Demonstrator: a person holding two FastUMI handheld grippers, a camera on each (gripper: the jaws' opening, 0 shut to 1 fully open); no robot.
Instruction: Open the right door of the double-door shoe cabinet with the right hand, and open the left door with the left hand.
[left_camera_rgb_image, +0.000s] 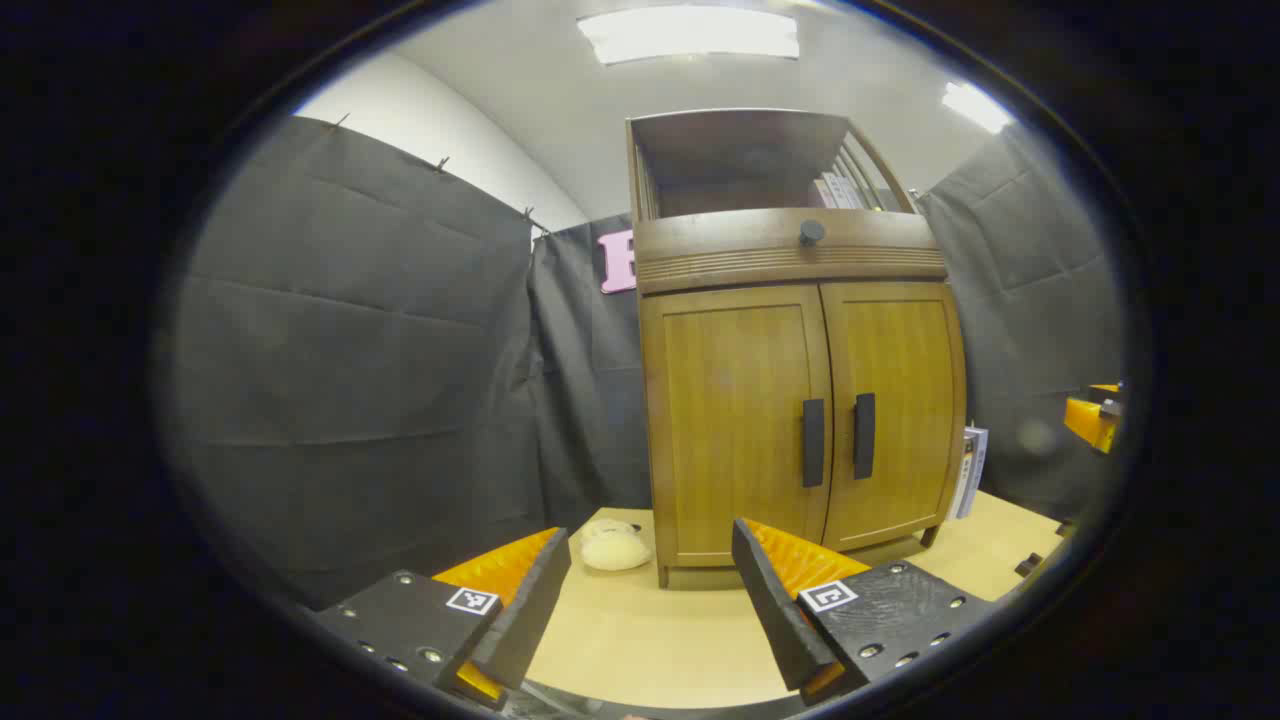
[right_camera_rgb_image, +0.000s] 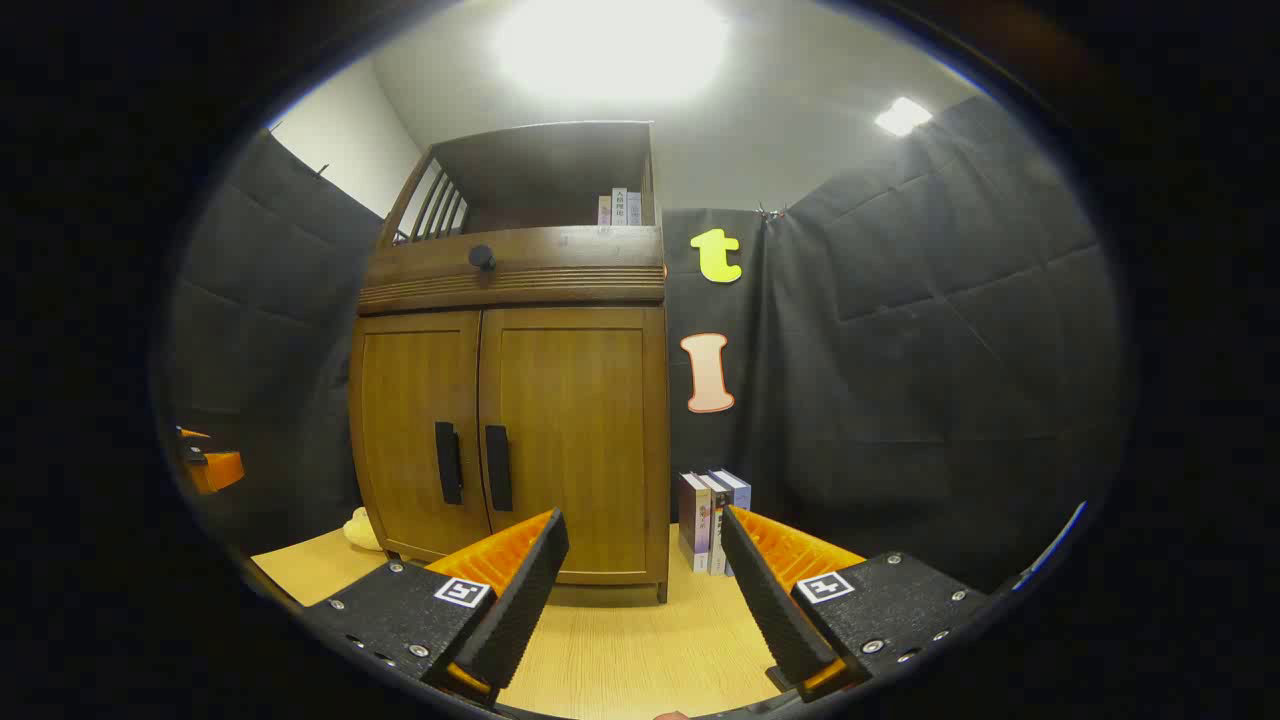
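Shoe cabinet (left_camera_rgb_image: 800, 420), as I see it past my two grippers: left gripper (left_camera_rgb_image: 650, 590) and right gripper (right_camera_rgb_image: 640, 570) both hang spread and empty above the tabletop (left_camera_rgb_image: 640, 630). Beyond them it stands on that tabletop, left door (left_camera_rgb_image: 735, 420) and right door (right_camera_rgb_image: 575, 440) both closed, books (right_camera_rgb_image: 712, 520) just beside its right flank.

Bright ceiling panels (left_camera_rgb_image: 688, 32) overhead; strong glare top in right gripper view; fisheye bending edges; focus sharp.
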